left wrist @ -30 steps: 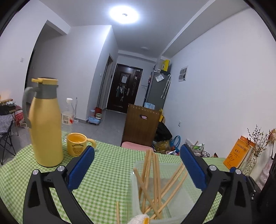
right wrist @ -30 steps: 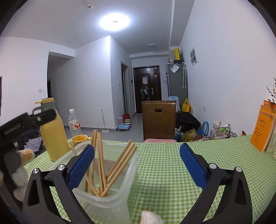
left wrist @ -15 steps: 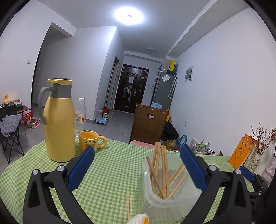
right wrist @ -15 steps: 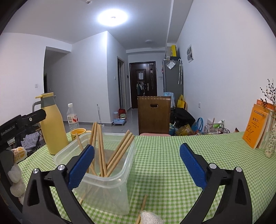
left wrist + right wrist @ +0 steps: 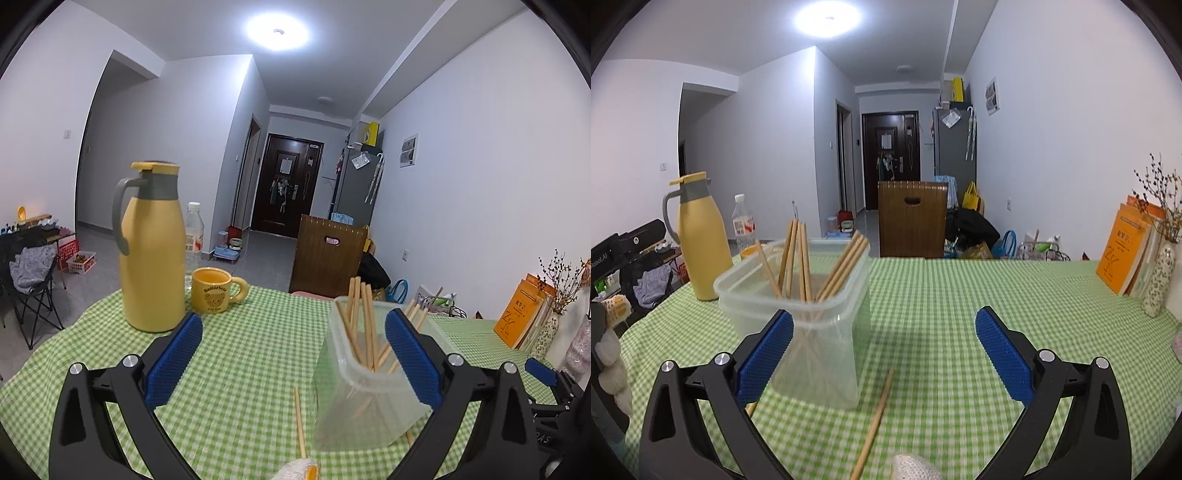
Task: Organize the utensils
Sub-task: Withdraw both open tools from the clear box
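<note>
Both grippers held wide, nothing in them. Left gripper (image 5: 293, 354) hangs over the green check cloth (image 5: 251, 332), right gripper (image 5: 884, 350) likewise. Clear tub (image 5: 812, 317) stands upright on the cloth with chopsticks (image 5: 798, 262) leaning inside (count unclear). One loose chopstick (image 5: 873, 421) lies flat just beside the tub. Yellow jug (image 5: 153, 251) and mug (image 5: 214, 295) stand further back.
</note>
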Demonstrator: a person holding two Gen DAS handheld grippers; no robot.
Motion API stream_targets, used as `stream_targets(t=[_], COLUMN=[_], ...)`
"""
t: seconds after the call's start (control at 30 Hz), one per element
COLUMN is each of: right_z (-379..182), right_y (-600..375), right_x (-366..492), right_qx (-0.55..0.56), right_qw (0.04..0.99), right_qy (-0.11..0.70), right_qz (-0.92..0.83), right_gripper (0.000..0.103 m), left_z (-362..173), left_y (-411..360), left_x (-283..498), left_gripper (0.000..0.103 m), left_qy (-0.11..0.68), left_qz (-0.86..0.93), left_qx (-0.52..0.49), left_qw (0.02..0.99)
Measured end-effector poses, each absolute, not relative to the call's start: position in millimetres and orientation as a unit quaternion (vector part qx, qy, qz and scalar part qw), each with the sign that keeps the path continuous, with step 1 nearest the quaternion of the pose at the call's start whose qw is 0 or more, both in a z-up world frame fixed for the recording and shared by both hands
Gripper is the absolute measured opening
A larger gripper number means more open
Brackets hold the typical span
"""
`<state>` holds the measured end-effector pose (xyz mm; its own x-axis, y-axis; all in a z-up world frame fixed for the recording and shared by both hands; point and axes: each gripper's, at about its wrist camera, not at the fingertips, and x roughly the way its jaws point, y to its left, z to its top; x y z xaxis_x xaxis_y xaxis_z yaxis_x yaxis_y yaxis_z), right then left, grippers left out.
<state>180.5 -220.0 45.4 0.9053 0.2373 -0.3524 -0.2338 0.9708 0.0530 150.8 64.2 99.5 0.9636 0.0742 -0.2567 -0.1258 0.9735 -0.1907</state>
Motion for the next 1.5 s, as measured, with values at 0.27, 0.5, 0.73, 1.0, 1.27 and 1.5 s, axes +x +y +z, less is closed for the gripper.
stream_targets(t=[0.27, 0.5, 0.73, 1.0, 1.27, 1.5], right_z=[23.0, -8.2, -33.3, -46.6, -50.7, -53.8], right_y=[-227.1, -227.3, -226.6, -225.6, -222.8, -224.7], right_x=[162.2, 156.3, 154.1, 152.5, 155.1, 161.0], right_qx=[0.007, 0.013, 0.019, 0.013, 0.001, 0.005], right_qw=[0.971, 0.963, 0.954, 0.950, 0.949, 0.944], right_qy=[0.209, 0.246, 0.280, 0.297, 0.304, 0.322], right_qz=[0.116, 0.111, 0.105, 0.092, 0.080, 0.071], right_gripper=[0.095, 0.095, 0.095, 0.095, 0.095, 0.095], left_z=[82.6, 59.1, 28.7, -3.8, -15.5, -14.5], left_y=[75.4, 81.6, 82.6, 87.9, 91.7, 100.3], left_x=[131.4, 118.6, 118.4, 126.6, 127.9, 124.4], left_gripper=[0.096, 0.096, 0.096, 0.096, 0.096, 0.096], left_qy=[0.146, 0.168, 0.191, 0.209, 0.208, 0.204], left_qz=[0.050, 0.046, 0.047, 0.050, 0.047, 0.051], left_qx=[-0.110, -0.112, -0.103, -0.103, -0.106, -0.124], left_qw=[0.982, 0.978, 0.975, 0.971, 0.971, 0.970])
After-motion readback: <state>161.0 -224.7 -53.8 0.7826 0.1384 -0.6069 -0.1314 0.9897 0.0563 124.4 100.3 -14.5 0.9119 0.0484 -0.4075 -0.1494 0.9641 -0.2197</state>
